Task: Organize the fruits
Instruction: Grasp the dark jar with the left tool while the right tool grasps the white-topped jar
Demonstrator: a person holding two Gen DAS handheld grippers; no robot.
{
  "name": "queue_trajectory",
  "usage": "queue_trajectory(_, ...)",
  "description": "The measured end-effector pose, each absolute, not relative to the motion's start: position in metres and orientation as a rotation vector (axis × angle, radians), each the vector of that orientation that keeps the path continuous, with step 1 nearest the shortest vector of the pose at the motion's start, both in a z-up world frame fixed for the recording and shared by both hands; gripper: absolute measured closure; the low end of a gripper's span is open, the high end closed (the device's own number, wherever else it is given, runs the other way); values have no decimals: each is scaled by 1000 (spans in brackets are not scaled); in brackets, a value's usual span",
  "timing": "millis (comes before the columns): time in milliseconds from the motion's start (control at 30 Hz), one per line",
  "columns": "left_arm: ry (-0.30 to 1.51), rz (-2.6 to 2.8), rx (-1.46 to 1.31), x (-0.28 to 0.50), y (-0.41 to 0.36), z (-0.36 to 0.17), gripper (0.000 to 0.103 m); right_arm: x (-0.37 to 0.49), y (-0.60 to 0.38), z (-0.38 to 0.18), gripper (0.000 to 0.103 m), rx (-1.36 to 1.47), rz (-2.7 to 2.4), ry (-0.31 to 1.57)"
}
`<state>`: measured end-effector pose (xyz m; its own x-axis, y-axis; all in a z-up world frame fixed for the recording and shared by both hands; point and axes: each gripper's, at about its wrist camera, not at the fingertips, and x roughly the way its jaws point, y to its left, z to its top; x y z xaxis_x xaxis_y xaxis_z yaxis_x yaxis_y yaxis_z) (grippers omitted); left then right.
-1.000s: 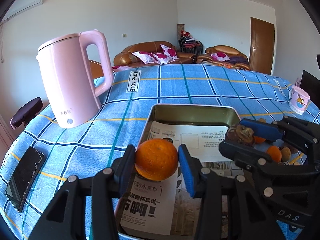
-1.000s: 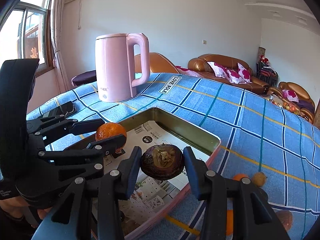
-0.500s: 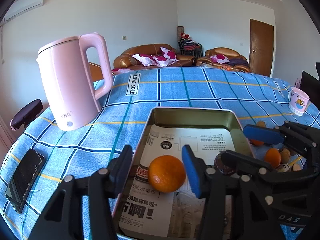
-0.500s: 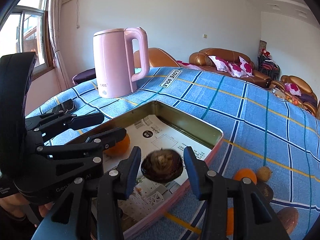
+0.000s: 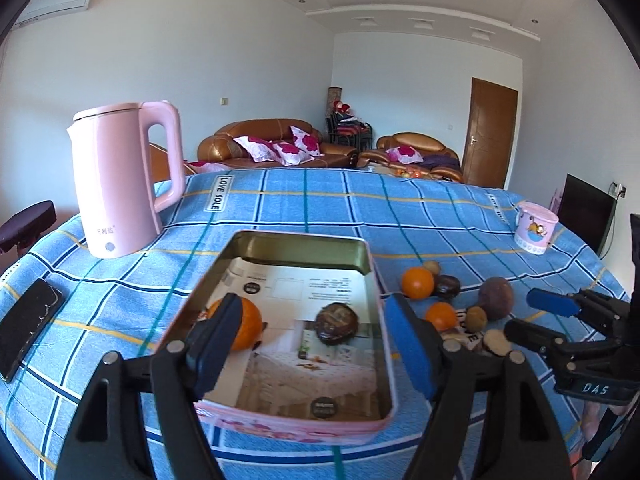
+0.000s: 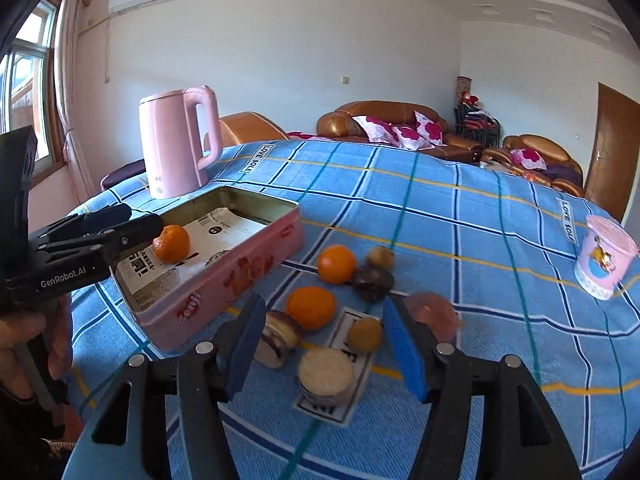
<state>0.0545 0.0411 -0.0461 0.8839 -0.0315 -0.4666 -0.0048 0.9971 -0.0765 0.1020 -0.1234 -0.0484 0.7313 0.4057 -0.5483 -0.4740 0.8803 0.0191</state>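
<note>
A pink tin box (image 5: 296,426) (image 6: 224,280) lined with printed paper lies on the blue checked tablecloth. In it lie an orange (image 5: 248,330) (image 6: 172,243) and a dark brown fruit (image 5: 336,323). My left gripper (image 5: 312,348) is open and empty above the box's near end. My right gripper (image 6: 324,344) is open and empty over a loose pile of fruit right of the box: oranges (image 6: 337,264) (image 6: 311,307), dark fruit (image 6: 372,280), small tan fruits (image 6: 364,334) and a purple fruit (image 5: 496,298).
A pink kettle (image 5: 120,176) (image 6: 176,148) stands at the back left. A black phone (image 5: 26,330) lies at the left table edge. A pink cup (image 5: 536,227) (image 6: 604,258) stands at the right. Sofas and a door are behind.
Both grippers opened and let go: the orange and the dark fruit dropped into the box. Both grippers then pulled back; the right one swung right, over the loose fruit pile.
</note>
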Motion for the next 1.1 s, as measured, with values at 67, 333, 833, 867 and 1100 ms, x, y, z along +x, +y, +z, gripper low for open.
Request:
queue_trajectory(67, 492, -43, -54, 53, 26, -47, 27, 99, -129, -52, 40, -126, 483, 600)
queue_trajectory(333, 533, -114, -5, 53, -11, -53, 27, 97, -121, -65, 40, -151, 526, 655)
queue_trajectory(833, 574, -175, 34, 55, -30, -59, 49, 112, -119, -81, 67, -136, 498, 708)
queue_trajectory(867, 573, -184, 38, 54, -32, -58, 50, 110, -122, -79, 67, -136, 483, 695)
queue_trajectory(1100, 674, -229, 46, 75, -50, -70, 50, 110, -159, -75, 67, -86, 383, 654)
